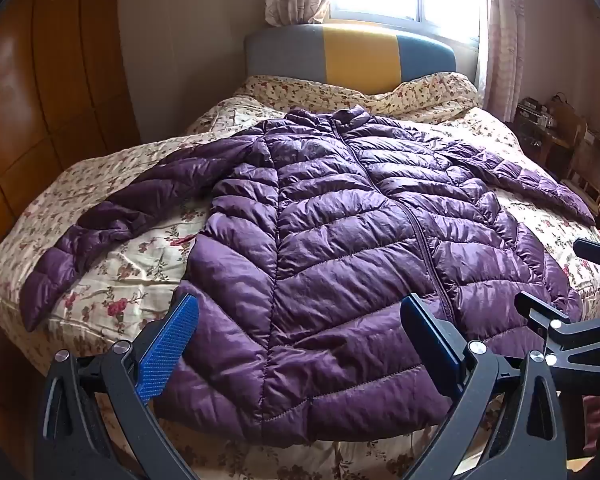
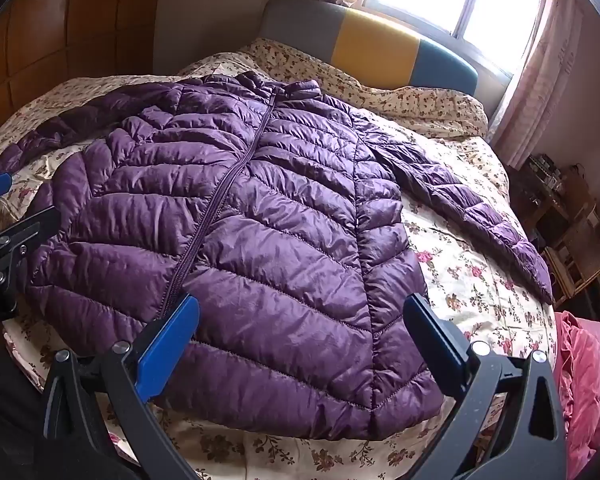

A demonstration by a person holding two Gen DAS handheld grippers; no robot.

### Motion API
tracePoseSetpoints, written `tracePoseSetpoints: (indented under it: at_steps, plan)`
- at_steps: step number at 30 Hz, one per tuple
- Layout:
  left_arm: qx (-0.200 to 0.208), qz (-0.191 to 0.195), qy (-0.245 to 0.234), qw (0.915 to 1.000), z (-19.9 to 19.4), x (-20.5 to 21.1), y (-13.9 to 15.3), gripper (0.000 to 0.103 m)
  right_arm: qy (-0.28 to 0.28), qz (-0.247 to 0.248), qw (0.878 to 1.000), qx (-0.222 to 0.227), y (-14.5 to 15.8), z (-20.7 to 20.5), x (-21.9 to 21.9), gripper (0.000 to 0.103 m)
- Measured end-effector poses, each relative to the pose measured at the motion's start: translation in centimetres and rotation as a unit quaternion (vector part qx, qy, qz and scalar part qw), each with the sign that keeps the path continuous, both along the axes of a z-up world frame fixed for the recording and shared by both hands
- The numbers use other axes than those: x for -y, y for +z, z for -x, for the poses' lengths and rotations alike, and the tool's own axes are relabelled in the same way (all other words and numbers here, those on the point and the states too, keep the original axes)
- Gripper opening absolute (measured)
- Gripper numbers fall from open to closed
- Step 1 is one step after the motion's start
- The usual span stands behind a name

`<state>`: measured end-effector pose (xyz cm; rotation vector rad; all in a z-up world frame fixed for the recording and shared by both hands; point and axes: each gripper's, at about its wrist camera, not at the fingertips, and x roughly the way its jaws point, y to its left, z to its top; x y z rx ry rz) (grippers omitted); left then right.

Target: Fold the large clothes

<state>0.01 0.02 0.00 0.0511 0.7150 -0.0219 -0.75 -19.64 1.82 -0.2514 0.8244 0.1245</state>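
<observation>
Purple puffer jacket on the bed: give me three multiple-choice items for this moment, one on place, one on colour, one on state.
1. Where does the purple jacket lie?
A. Spread front-up on the floral bedspread
B. Hung from the curtain
C. Bunched on the floor

2. What colour is the middle panel of the headboard?
A. Red
B. Yellow
C. White

3. How do the jaws of the left gripper and right gripper stand?
A. Both shut on a sleeve
B. Left shut on the hem, right open
C. Both wide open, gripping nothing

Answers:
1. A, the body lies flat with the zipper facing up and both sleeves out to the sides.
2. B, a yellow panel sits between two blue-grey ones.
3. C, each wrist view shows the fingers far apart above the hem, with no fabric pinched.
</observation>
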Motion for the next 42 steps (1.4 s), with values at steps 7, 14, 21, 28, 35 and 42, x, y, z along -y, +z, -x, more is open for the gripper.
tracePoseSetpoints:
  at_steps: [7,14,21,28,35,42]
  plan:
    - [0.0,0.0,0.001,1.0,-0.02,-0.05,0.0,0.1,-0.005,-0.003,1.0,-0.004,-0.2,-0.13,0.15,0.101]
    - [-0.001,0.0,0.001,1.0,-0.07,-0.58,-0.14,0.1,-0.007,0.001,1.0,-0.003,-0.38,-0.18,0.23,0.101]
    - [-0.001,0.0,0.003,1.0,-0.08,-0.31,-0.08,0.1,-0.007,-0.001,1.0,-0.005,-0.34,-0.27,0.46,0.101]
    - [-0.003,0.002,0.004,1.0,-0.16,-0.48,-0.35,0.1,-0.008,0.001,1.0,-0.005,-0.41,-0.3,0.45,0.101]
    - [-0.003,0.004,0.005,1.0,-0.2,-0.56,-0.31,0.1,-0.009,0.001,1.0,-0.009,-0.69,-0.31,0.39,0.101]
    - [-0.003,0.005,0.004,1.0,-0.23,-0.54,-0.28,0.1,-0.009,-0.001,1.0,-0.009,-0.6,-0.34,0.46,0.101]
